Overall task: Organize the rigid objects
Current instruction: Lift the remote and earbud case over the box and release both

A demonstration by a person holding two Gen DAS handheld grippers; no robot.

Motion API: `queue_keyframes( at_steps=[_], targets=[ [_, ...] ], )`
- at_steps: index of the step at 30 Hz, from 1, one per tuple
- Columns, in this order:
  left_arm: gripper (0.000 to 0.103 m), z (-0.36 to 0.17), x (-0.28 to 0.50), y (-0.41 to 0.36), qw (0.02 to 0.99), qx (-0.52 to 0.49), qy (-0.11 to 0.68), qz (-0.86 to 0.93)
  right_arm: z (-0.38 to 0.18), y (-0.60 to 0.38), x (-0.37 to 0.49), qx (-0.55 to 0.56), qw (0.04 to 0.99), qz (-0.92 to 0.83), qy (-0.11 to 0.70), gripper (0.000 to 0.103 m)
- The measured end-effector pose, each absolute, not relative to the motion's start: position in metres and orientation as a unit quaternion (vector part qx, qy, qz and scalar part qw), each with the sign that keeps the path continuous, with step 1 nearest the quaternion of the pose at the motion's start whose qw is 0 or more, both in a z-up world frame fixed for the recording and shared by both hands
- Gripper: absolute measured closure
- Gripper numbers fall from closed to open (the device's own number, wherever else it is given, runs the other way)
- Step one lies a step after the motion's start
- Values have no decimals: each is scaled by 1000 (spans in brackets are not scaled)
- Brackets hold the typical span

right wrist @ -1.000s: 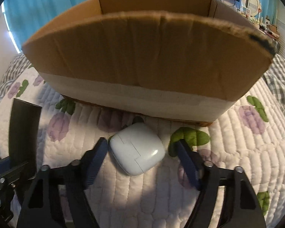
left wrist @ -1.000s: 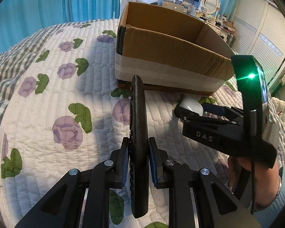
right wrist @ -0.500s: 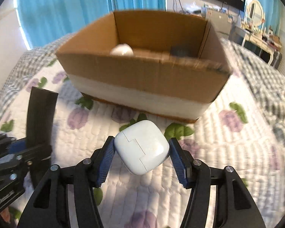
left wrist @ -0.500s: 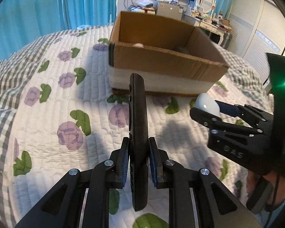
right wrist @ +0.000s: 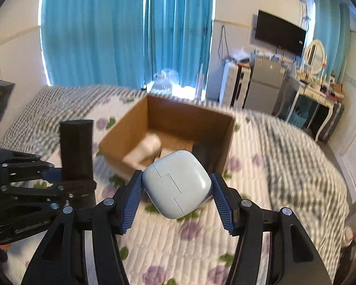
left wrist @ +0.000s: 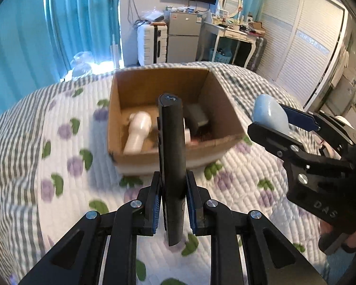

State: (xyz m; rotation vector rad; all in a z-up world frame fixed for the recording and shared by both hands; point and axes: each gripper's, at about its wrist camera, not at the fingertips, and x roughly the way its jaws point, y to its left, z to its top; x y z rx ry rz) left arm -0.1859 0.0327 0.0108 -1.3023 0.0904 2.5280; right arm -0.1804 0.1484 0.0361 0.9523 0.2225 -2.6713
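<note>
- Left claw point(left wrist: 172, 203): pressed onto a black remote point(left wrist: 172, 166) w/ blue ribbed pads; remote is slim, glossy, rounded at tip, held on edge and pointing fwd, up off the bed.
- Right claw point(right wrist: 176, 193): pinching a white earbud case point(right wrist: 176, 184), smooth hard plastic, rounded-square w/ stepped lid seam; pads grip opposite sides, case tilted, in the air over the quilt point(right wrist: 201, 237).
- Cardboard box point(left wrist: 216, 95): open-top, brown corrugated, pale band low on front wall; sits on bed ahead of both claws.
- Inside box: white cylindrical item point(left wrist: 138, 130), dark blocky item point(left wrist: 197, 116); rest blurred.
- Quilt: white, stitched ribs, purple flower/green leaf print; grey-check border.
</note>
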Motion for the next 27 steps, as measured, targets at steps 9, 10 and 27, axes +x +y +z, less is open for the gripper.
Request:
queue_keyframes(
  at_steps=[9, 10, 27],
  targets=[
    [83, 8, -290, 47, 159, -482, 45, 860, 50, 156, -240, 317, 151, -934, 65, 46],
    [83, 3, -298, 49, 156, -487, 48, 858, 47, 155, -247, 318, 151, -934, 65, 46],
    [78, -35, -329, 35, 91, -458, 22, 884, -20, 175, -309, 362, 153, -919, 44, 46]
  ],
)
